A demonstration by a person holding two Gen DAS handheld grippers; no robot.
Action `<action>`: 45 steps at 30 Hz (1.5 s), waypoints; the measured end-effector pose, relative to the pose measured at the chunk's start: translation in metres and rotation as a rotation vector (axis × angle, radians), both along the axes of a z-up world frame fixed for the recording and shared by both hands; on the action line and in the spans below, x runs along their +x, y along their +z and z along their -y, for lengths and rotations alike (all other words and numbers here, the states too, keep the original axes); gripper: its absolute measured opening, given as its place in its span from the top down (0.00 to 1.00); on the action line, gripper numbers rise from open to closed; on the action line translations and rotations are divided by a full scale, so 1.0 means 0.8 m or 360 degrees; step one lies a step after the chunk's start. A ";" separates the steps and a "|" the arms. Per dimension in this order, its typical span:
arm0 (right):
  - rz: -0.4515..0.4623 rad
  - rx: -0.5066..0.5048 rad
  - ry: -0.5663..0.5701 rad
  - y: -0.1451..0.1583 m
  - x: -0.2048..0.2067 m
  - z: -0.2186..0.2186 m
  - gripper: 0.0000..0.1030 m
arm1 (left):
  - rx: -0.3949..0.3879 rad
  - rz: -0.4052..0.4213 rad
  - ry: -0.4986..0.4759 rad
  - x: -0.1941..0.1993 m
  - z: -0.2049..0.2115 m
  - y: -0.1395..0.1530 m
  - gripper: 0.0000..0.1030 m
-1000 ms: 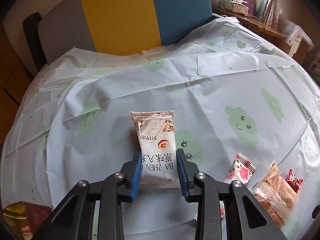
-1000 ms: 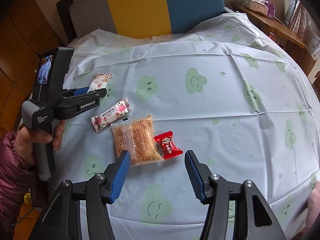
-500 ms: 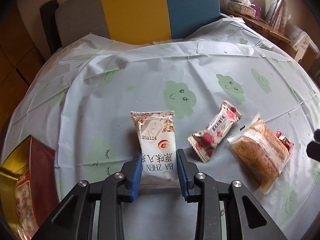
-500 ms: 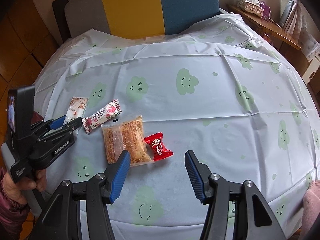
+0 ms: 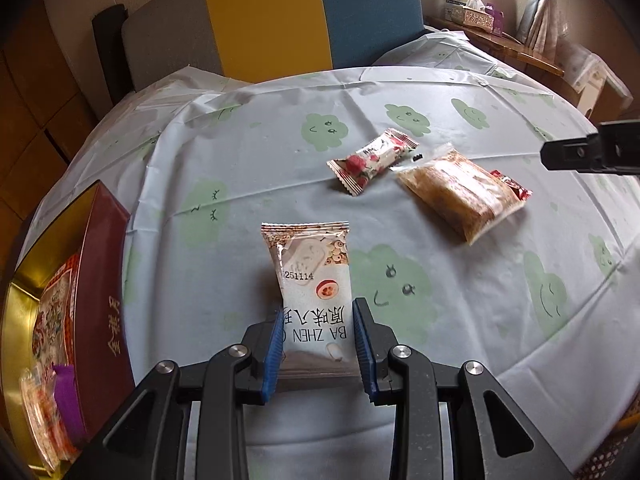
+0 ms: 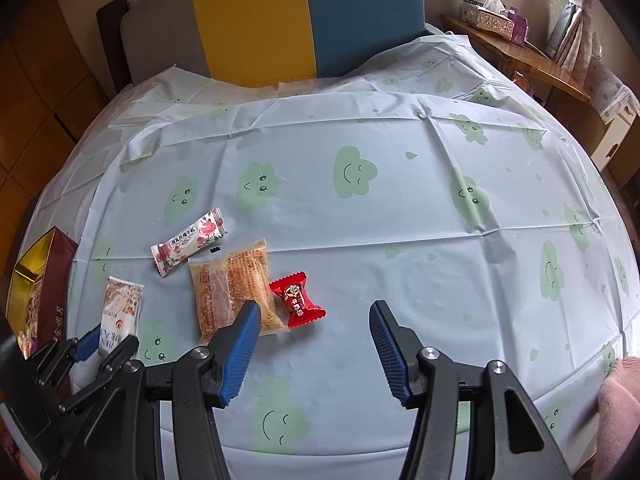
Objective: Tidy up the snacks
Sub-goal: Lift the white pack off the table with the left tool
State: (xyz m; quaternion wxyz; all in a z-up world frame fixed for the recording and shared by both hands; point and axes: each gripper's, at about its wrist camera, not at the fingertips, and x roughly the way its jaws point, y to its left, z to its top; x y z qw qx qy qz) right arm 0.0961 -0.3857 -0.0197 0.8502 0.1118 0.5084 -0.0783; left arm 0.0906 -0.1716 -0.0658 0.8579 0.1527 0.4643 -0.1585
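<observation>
My left gripper [image 5: 316, 344] is shut on a white-and-brown snack packet [image 5: 310, 280] and holds it above the table; both show in the right wrist view, the gripper [image 6: 104, 346] and the packet [image 6: 120, 308], at the lower left. A dark red box with a gold inside [image 5: 100, 280] sits at the left table edge with snacks in it, also seen in the right wrist view [image 6: 44, 280]. A rose-print bar [image 6: 188, 242], a clear-wrapped crispy cake [image 6: 232, 288] and a red candy [image 6: 296, 300] lie on the cloth. My right gripper [image 6: 314, 340] is open and empty, just short of the candy.
The round table wears a pale blue cloth with green clouds [image 6: 400, 220]. A grey, yellow and blue chair back [image 6: 256, 20] stands behind it. A wooden side table with a tissue box [image 6: 488, 16] is at the far right. A pink sleeve [image 6: 620, 400] is at the lower right.
My left gripper has swung left with the packet, bringing the red and gold box into its view. The right gripper has held its place above the candy and stayed open.
</observation>
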 end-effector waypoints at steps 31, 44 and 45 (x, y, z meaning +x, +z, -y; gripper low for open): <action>0.0311 0.0038 0.0087 0.036 -0.014 -0.019 0.47 | -0.0171 0.0086 -0.0041 -0.040 -0.024 -0.009 0.67; 0.0203 0.0080 0.0049 0.018 -0.006 -0.008 0.66 | -0.0189 0.0180 -0.0058 -0.048 -0.027 -0.013 0.66; 0.0205 0.0105 0.0023 0.018 -0.007 -0.003 0.66 | -0.0193 0.0181 -0.0057 -0.048 -0.027 -0.013 0.66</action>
